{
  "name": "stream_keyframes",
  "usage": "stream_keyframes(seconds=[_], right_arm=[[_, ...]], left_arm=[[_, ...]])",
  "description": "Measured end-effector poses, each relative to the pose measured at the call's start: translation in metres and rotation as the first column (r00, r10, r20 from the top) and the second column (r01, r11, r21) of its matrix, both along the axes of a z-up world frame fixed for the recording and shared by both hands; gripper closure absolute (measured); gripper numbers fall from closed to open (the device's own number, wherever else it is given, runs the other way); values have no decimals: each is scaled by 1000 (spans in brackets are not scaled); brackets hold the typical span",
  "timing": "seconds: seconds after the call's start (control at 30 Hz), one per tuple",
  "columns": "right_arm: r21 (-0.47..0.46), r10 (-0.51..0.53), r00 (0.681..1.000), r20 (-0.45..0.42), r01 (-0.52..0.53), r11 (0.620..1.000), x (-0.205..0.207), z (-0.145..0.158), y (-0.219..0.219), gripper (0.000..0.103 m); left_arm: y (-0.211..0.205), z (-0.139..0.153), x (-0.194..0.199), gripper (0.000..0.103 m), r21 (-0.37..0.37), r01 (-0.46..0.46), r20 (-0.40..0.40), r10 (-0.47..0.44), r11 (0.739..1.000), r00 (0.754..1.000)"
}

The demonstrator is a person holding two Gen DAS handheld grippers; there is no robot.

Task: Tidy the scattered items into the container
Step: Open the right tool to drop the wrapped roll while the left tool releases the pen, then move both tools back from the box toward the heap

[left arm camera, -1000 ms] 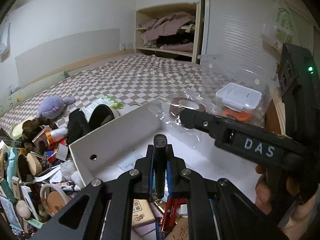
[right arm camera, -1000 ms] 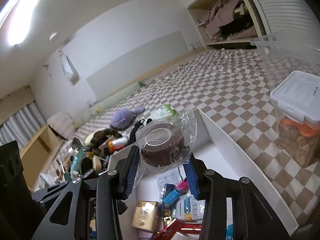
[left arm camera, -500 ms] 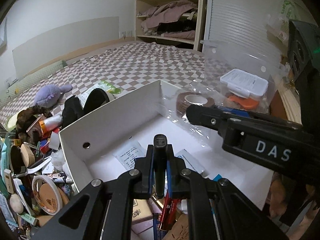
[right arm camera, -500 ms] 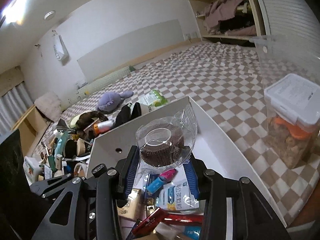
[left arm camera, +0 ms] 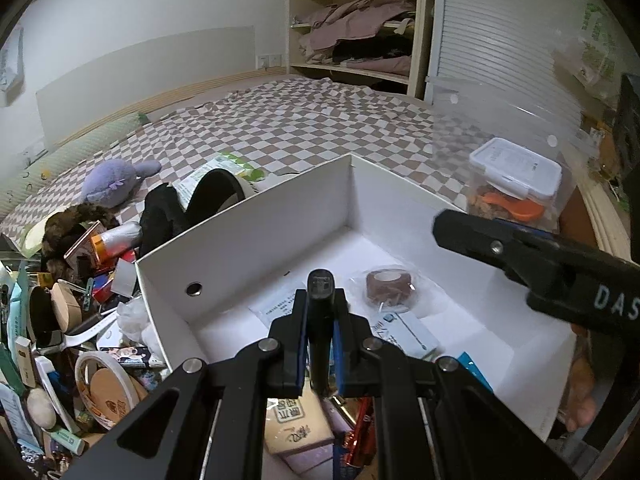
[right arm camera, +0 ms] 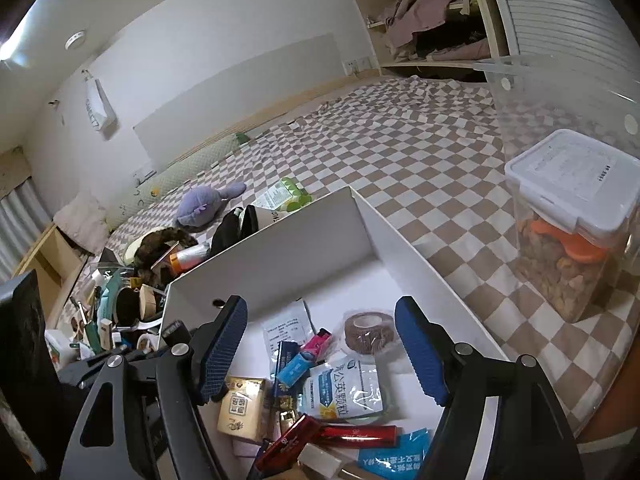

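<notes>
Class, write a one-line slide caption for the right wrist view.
Right claw opening above the white box, the wrapped brown tape roll lying inside among packets.

the white box (right arm camera: 304, 256) looks like matt, smooth card. inside it, the brown roll (right arm camera: 370, 330) has a rough woven face under glossy clear film, beside a shiny foil sachet (right arm camera: 348, 386). the tool pads (right arm camera: 222, 344) are blue ribbed rubber on matt black plastic. the bed cover (right arm camera: 400, 168) is checked cloth; the purple toy (right arm camera: 200, 206) is plush.
</notes>
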State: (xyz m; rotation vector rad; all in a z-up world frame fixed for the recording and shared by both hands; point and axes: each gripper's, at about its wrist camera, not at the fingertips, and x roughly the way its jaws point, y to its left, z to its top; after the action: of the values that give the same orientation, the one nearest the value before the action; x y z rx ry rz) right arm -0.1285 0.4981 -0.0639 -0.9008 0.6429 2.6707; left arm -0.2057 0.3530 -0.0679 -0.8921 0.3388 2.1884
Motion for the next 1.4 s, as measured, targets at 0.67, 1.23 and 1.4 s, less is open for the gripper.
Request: stream_keyframes(seconds=[0.67,1.23,1.4], right_arm=[[13,-3,1000,6,3,1000,-3,0,-2,26],[87,-8,1000,-24,10,996,-4,16,-19,26],[96,-11,999,-51,16,995,-5,22,-25,26]], left_arm=[[-6,-6,-1,41,-23,-43,-5,43,999,999],[-40,11,0,38,23,-65,-17,66,998,998],[-57,17,1,14,54,-87,-34,89,995,995]])
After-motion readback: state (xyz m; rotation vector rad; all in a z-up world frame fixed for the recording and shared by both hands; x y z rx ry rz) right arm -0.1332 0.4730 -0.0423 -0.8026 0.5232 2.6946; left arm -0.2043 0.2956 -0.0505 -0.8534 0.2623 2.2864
